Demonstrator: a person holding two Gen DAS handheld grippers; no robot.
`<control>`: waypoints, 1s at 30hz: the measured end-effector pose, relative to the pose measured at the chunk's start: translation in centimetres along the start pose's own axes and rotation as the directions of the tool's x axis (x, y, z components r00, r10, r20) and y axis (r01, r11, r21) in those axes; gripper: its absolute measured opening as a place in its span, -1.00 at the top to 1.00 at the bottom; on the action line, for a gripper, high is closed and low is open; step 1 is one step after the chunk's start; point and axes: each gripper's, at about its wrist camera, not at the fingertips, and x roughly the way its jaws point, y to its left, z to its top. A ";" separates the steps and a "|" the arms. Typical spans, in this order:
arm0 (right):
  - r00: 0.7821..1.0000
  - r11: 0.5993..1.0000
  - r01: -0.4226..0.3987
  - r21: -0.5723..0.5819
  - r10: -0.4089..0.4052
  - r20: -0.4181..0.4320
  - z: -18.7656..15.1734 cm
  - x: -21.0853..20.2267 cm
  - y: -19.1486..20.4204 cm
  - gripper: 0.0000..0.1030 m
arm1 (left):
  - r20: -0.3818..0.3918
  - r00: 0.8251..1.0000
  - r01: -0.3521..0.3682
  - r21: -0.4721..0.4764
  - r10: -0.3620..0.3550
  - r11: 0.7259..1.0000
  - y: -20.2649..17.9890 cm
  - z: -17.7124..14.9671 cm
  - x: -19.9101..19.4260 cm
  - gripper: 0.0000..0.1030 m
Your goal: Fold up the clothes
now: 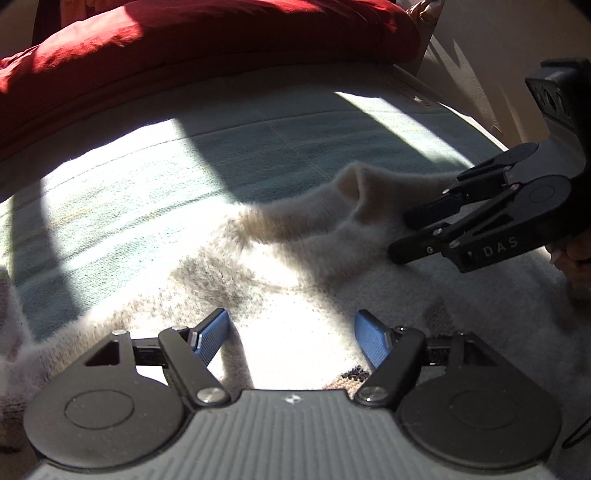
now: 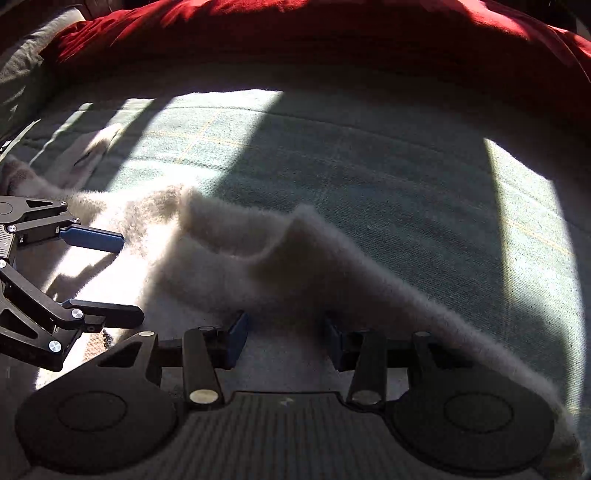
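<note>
A fuzzy cream garment [image 1: 306, 295] lies spread on the bed, part in bright sun and part in shadow. My left gripper [image 1: 293, 338] hovers open just above it, blue pads [image 1: 216, 334] wide apart with nothing between them. It shows again at the left of the right wrist view, the left gripper [image 2: 123, 275] still open. My right gripper [image 2: 286, 341] is open and low on the garment [image 2: 258, 258]. A raised ridge of fabric stands just ahead of its fingers, and cloth drapes over the right finger. In the left wrist view the right gripper [image 1: 400, 234] presses into the bunched fabric.
The bed carries a pale green blanket [image 2: 388, 177]. A red duvet [image 1: 184, 44] runs along the far side, also the red duvet [image 2: 314, 33]. A hand [image 1: 576, 258] holds the right gripper. A wall [image 1: 498, 55] rises beyond the bed's far right corner.
</note>
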 end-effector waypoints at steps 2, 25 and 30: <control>1.000 1.000 0.019 0.004 -0.019 0.018 -0.1 0.6 0.1 -0.13 | 0.013 1.000 -0.029 0.010 0.029 1.000 0.1 0.1 0.7 -0.51; 0.977 0.981 0.166 0.098 -0.177 0.117 -9.7 -3.2 1.9 -0.44 | -0.047 0.983 -0.179 -0.008 0.179 0.984 -6.2 -5.3 -4.2 -0.55; 0.986 0.990 0.124 0.070 -0.131 0.106 -10.3 -2.0 1.8 -1.00 | -0.029 0.984 -0.175 -0.015 0.175 0.984 -5.5 -6.0 -3.2 -0.63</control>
